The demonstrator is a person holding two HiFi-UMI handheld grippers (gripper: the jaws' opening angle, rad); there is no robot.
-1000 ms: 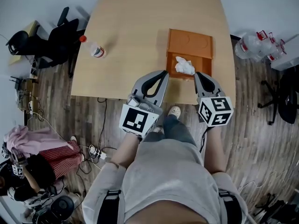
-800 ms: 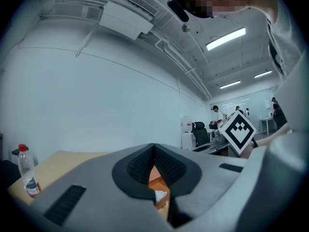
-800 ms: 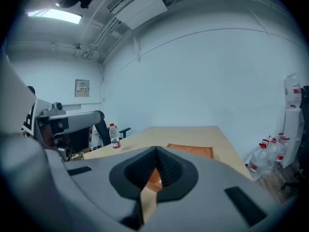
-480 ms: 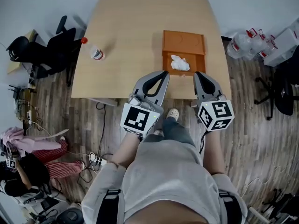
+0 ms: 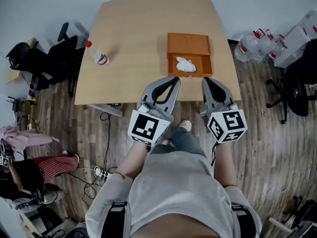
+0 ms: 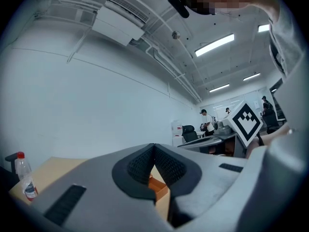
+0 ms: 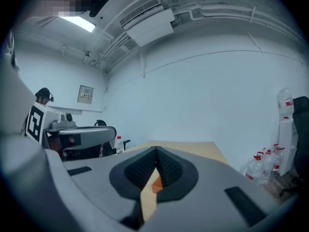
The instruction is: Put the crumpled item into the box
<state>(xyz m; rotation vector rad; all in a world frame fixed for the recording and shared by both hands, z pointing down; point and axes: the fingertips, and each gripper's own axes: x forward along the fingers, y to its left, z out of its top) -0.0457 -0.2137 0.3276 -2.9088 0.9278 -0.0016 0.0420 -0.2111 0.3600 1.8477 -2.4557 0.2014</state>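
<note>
Two grippers, both backed off. The clear plastic bottle with a red cap (image 5: 101,58) stands well left of the fingers on the light wooden table (image 5: 133,33). Left gripper (image 5: 173,80): jaws clenched together, nothing between them. The crumpled white paper item (image 5: 185,64) lies inside the shallow orange box (image 5: 188,40), ahead of both fingertip pairs and apart from them. Right gripper (image 5: 206,81): also clamped, empty. Within the last second both pulled back from the box edge; paper stayed put. Placement looks done.
</note>
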